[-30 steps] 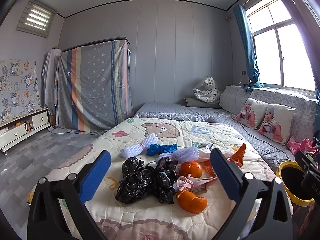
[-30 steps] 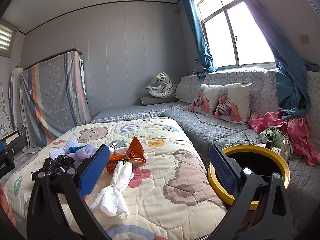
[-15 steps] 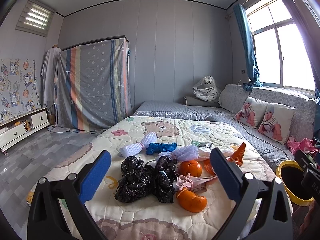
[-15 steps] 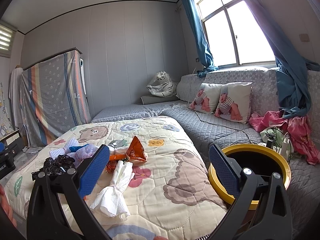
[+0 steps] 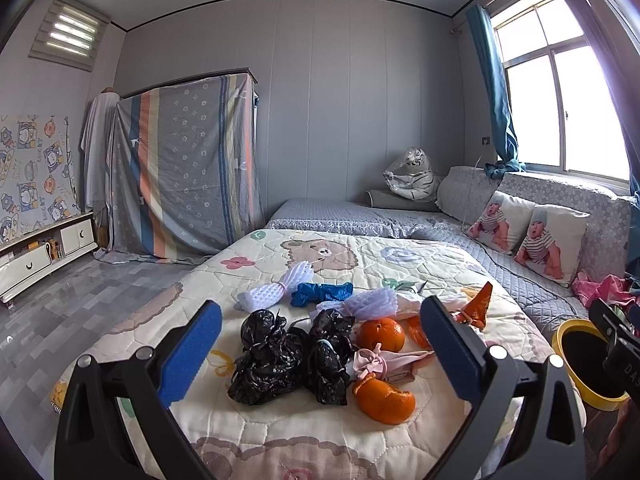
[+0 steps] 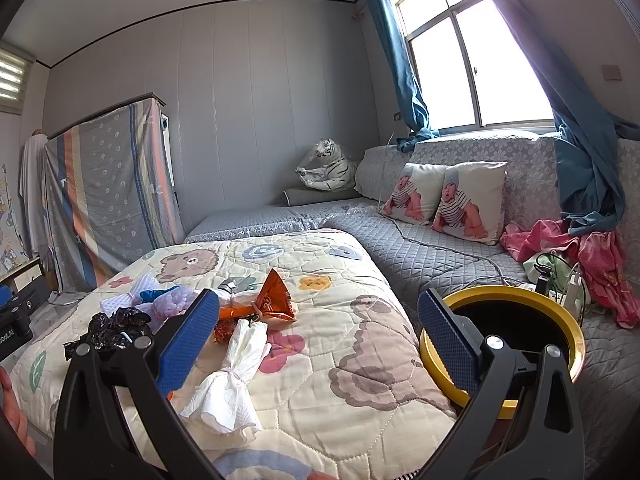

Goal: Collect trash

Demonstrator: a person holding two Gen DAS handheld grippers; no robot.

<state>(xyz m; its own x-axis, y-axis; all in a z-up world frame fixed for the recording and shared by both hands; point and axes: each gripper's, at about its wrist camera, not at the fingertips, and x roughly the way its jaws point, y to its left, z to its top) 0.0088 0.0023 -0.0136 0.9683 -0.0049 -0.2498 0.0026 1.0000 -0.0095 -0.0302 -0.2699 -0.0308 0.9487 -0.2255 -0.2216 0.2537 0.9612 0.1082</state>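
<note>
Trash lies heaped on a cartoon quilt (image 5: 280, 444): crumpled black bags (image 5: 276, 356), orange peels (image 5: 382, 398), a pink knotted scrap (image 5: 380, 362), white foam nets (image 5: 272, 292), a blue glove (image 5: 320, 292) and an orange snack wrapper (image 5: 478, 308). My left gripper (image 5: 320, 356) hovers open above the black bags, holding nothing. In the right wrist view a white tissue bundle (image 6: 232, 380) and the orange snack wrapper (image 6: 274, 300) lie on the quilt (image 6: 360, 364). My right gripper (image 6: 316, 344) is open and empty over it. A yellow-rimmed black bin (image 6: 520, 308) stands right of the bed.
A grey quilted sofa bed (image 6: 420, 248) with two baby-print pillows (image 6: 444, 200) runs along the window wall. Pink clothes (image 6: 592, 256) and cables lie behind the bin. A striped covered wardrobe (image 5: 184, 184) and a low white cabinet (image 5: 44, 252) stand left.
</note>
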